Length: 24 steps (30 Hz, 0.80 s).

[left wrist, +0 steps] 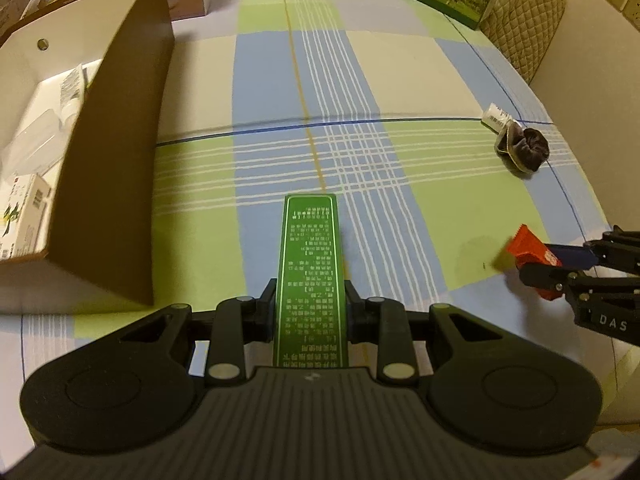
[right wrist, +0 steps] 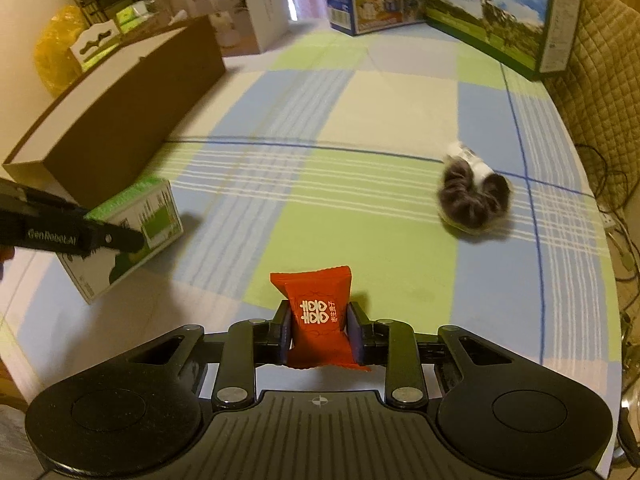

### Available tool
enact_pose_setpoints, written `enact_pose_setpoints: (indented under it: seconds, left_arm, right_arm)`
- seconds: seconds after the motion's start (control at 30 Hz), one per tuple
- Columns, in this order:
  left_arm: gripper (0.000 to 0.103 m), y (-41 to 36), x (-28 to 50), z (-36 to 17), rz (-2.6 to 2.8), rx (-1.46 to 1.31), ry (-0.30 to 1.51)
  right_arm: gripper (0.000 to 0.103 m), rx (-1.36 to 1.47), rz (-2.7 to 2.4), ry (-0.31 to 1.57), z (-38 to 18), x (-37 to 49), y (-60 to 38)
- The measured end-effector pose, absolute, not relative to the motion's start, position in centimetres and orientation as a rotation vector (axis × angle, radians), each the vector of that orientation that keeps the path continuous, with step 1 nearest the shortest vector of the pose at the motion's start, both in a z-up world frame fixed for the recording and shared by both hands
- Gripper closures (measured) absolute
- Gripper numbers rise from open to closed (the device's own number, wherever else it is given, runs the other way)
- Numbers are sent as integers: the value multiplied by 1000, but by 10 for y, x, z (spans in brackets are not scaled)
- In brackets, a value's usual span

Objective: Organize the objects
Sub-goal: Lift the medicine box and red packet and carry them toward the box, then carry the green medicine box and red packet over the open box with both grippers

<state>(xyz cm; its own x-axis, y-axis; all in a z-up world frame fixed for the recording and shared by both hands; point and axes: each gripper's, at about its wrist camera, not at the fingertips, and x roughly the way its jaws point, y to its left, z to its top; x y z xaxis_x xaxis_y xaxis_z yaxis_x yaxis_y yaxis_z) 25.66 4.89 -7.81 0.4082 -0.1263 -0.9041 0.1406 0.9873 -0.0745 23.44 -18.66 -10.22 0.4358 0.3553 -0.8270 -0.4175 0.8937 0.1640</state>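
Note:
My left gripper (left wrist: 310,304) is shut on a long green box (left wrist: 310,264) and holds it over the checked tablecloth, right of the open brown box (left wrist: 108,168). It also shows in the right wrist view (right wrist: 120,236), on the green box (right wrist: 160,216). My right gripper (right wrist: 319,330) is shut on a red candy packet (right wrist: 318,312); it shows at the right edge of the left wrist view (left wrist: 560,260) with the packet (left wrist: 528,244). A dark scrunchie with a white tag (right wrist: 474,196) lies on the cloth at the right, also in the left wrist view (left wrist: 524,148).
The brown box (right wrist: 120,120) holds several small packages (left wrist: 28,204). Milk cartons (right wrist: 488,12) and a white box (right wrist: 256,8) stand at the table's far edge. A quilted chair back (left wrist: 528,16) is at the far right. The table edge curves along the right.

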Motion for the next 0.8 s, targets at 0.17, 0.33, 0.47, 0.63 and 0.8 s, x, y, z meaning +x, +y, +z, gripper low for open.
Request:
enact_pose_setpoints:
  seconds: [0.17,0.33,0.47,0.63,0.8]
  left_arm:
    - [78,60,240,-78,-173,6,1151]
    - [77,67,233,-87,-183,-8,1186]
    - [74,63,236,-88,-194,-8,1179]
    - [78,59,238,-84,-207,40,1155]
    - [78,64,233,-74,-219,36,1135]
  right_arm:
    - [78,-70,498,1008,-98,230,-175]
    - [78,-71,506,1021,-99,226,-167]
    - [78,-75,507,1022,-98,224,-165]
    - [78,-72,506,1009,-93,222,-165]
    - [78,-63,515,995,-87,222,-162]
